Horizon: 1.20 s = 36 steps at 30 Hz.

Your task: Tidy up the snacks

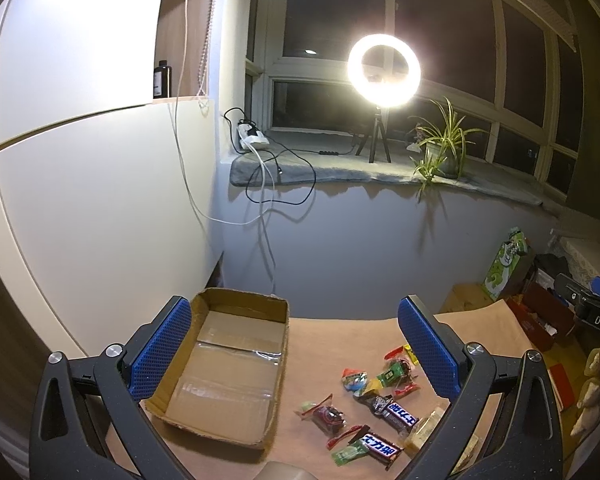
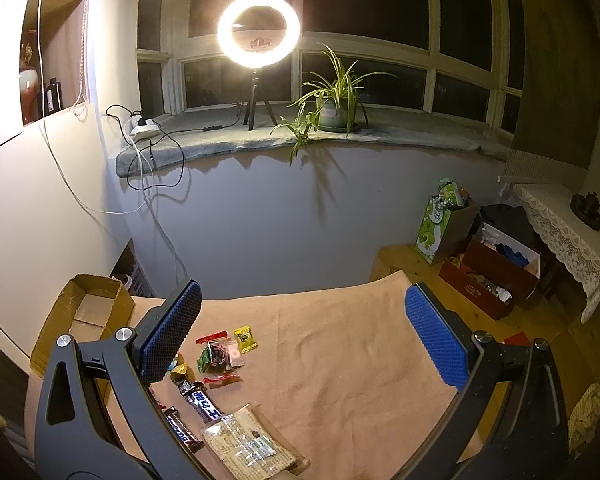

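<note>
An open, empty cardboard box (image 1: 228, 364) sits on the tan cloth at the left; it also shows in the right wrist view (image 2: 84, 312). Several wrapped snacks lie to its right: two Snickers bars (image 1: 396, 412) (image 1: 380, 446), small candies (image 1: 392, 374) and a red-wrapped sweet (image 1: 328, 416). In the right wrist view I see the bars (image 2: 204, 402), a yellow candy (image 2: 245, 339) and clear cracker packs (image 2: 256, 448). My left gripper (image 1: 296, 352) is open and empty, above the box and snacks. My right gripper (image 2: 304, 340) is open and empty above the cloth, right of the snacks.
The tan cloth (image 2: 340, 344) covers the table. A ring light on a tripod (image 2: 259, 32), a potted plant (image 2: 332, 108) and cables sit on the windowsill behind. Boxes and a green bag (image 2: 440, 224) stand on the floor at the right.
</note>
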Tool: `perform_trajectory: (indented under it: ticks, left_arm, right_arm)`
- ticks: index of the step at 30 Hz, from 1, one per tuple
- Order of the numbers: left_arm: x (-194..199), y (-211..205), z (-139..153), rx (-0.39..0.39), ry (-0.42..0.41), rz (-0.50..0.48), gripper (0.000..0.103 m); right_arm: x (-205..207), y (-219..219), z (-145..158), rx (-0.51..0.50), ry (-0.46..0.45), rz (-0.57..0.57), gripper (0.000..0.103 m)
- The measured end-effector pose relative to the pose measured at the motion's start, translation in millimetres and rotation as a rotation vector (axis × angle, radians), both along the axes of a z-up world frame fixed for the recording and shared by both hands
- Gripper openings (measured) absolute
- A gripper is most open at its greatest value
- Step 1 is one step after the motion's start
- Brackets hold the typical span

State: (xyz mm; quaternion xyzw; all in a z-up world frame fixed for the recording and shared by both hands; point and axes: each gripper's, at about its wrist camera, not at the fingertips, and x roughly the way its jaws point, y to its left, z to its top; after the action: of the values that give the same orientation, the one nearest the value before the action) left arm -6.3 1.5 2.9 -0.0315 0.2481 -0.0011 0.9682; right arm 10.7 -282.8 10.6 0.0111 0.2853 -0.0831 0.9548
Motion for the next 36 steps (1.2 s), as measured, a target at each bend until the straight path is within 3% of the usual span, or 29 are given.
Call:
perform_trajectory:
  ticks: [26, 36]
  left_arm:
    - [11, -12, -19, -0.012, 0.085, -0.075, 0.102]
    - [21, -22, -53, -0.085, 0.239, -0.177, 0.102]
  right_arm:
    - [19, -3, -25, 0.011, 0.1, 0.037, 0.103]
    - [32, -23, -75, 0.134, 0.283, 0.161, 0.103]
